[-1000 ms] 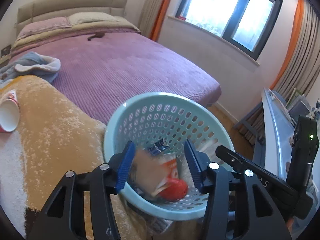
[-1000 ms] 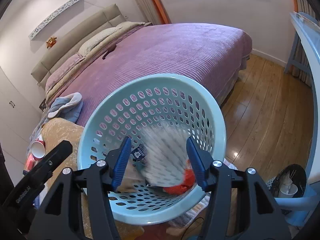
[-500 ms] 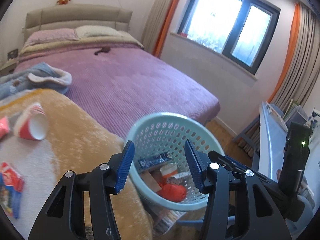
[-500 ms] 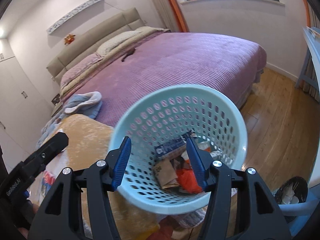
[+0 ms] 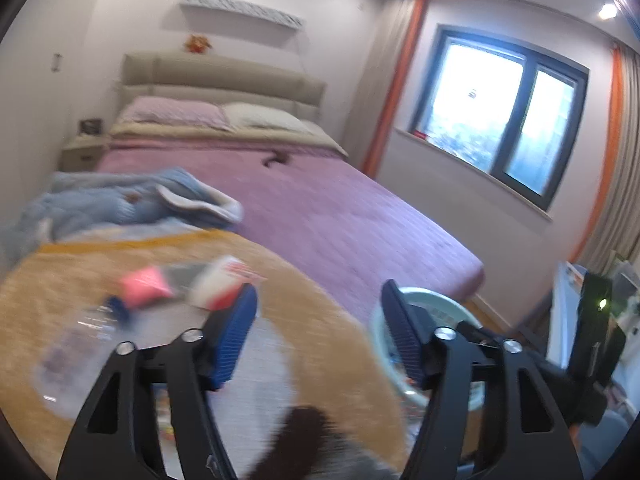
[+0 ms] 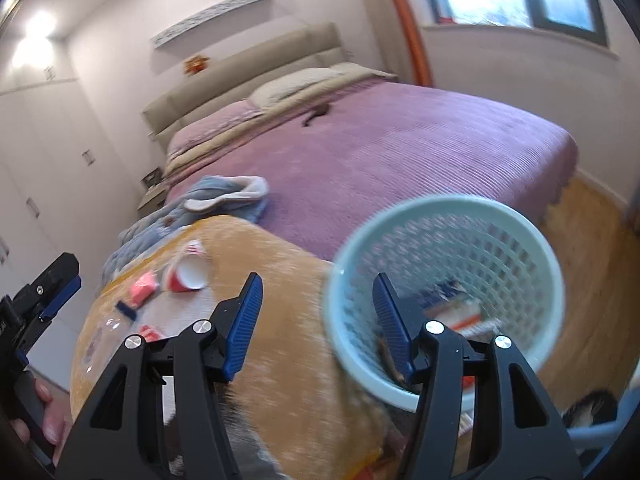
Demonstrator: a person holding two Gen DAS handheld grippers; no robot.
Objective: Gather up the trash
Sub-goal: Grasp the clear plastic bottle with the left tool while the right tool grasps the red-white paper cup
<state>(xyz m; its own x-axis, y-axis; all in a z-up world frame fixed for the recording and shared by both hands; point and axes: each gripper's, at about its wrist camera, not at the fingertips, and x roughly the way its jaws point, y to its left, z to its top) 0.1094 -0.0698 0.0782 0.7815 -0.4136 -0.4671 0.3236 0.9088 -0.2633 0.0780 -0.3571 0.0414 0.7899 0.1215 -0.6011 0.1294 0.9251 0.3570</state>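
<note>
I am holding both hand-held grippers, left [image 5: 316, 320] and right [image 6: 316, 312], wide and empty. 1 paper cup [image 6: 188, 274] is lying sideways on the blanket [image 6: 280, 320]: light, crushable, so I am planning a gentle rim pinch.

Purple bed [image 5: 340, 216], blue garment [image 5: 120, 204]

We see left tongs [image 5: 318, 328] gaping over blanket [image 6: 280, 320]; cup [image 6: 188, 274], pink wrapper [image 6: 142, 286], bottle [image 5: 76, 344] block left; basket [image 6: 448, 208] crowds right; bedspread [image 6: 400, 152] beyond open.
</note>
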